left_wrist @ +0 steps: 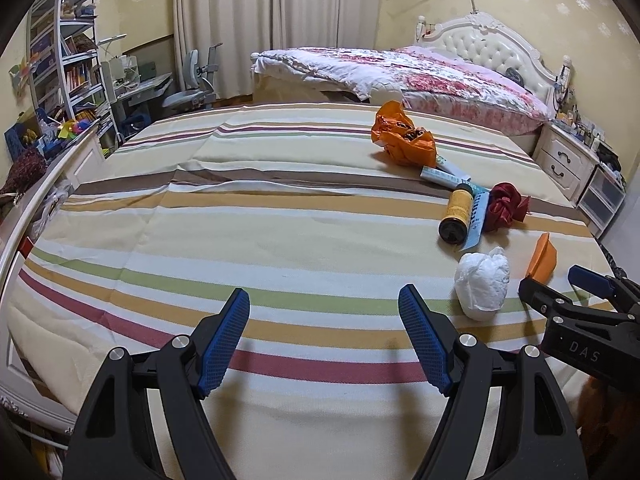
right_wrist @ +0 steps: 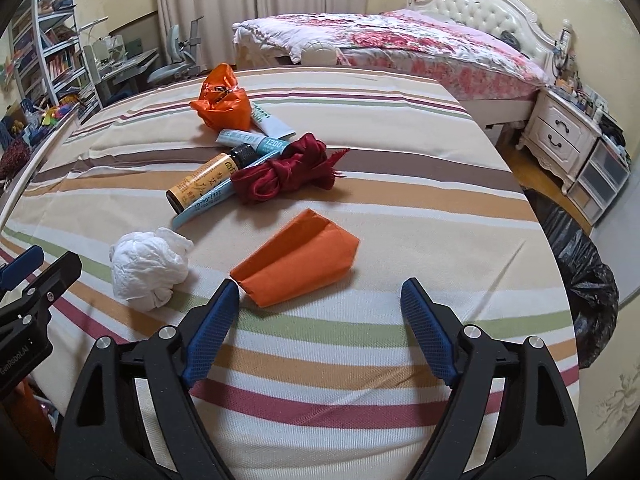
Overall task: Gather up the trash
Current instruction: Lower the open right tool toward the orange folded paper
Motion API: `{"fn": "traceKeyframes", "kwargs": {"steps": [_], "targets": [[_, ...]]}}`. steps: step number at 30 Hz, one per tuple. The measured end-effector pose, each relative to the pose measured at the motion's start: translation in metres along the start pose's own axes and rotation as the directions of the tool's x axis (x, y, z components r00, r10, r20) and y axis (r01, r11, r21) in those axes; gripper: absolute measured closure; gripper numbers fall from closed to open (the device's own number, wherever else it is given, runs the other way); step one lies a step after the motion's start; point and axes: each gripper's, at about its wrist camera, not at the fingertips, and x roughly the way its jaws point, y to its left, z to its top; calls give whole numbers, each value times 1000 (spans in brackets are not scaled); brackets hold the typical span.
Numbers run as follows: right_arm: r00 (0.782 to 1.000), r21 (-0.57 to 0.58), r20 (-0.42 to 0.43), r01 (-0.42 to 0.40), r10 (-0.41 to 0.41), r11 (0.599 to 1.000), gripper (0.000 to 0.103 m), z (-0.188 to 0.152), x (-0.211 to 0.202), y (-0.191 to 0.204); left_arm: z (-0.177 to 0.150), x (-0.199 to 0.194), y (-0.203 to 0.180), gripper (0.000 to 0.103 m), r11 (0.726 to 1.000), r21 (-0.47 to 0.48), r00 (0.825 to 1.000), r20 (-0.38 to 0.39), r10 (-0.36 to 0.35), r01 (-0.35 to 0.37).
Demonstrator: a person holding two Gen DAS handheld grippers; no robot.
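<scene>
Looking down my right hand-held gripper (right_wrist: 320, 304), jaws apart and empty, I see the orange packet (right_wrist: 296, 264) just ahead near the bed's (right_wrist: 400, 208) right edge, its long axis slanting left; left hand-held gripper (left_wrist: 324, 304), also apart, lies farther.

each camera rides behind its own hand-held gripper, angled down close over the striped bed (left_wrist: 280, 216); both share the white wad (right_wrist: 148, 272).
</scene>
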Motion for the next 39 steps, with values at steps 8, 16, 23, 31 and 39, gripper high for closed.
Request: {"fn": "traceKeyframes", "kwargs": {"steps": [8, 16, 23, 31, 39], "targets": [[1000, -5, -5, 8, -8, 1000, 21, 6, 5, 2, 1, 0, -3, 28, 1000, 4, 1000, 1, -4, 4], [1000, -3, 13, 8, -8, 1000, 48, 2, -2, -5, 4, -5, -16, 28, 999, 31, 1000, 14, -22, 21], [999, 35, 18, 32, -33, 999, 48, -9, -11, -27, 6, -7, -27, 28, 998, 53, 999, 18, -32, 31], [1000, 71, 19, 8, -10, 997, 48, -6, -11, -36, 6, -8, -43, 28, 996, 77, 999, 20, -46, 44], [999, 77, 32, -22, 19, 997, 50, 3, -2, -32, 5, -5, -49, 28, 996, 83, 999, 9, -35, 34]]}}
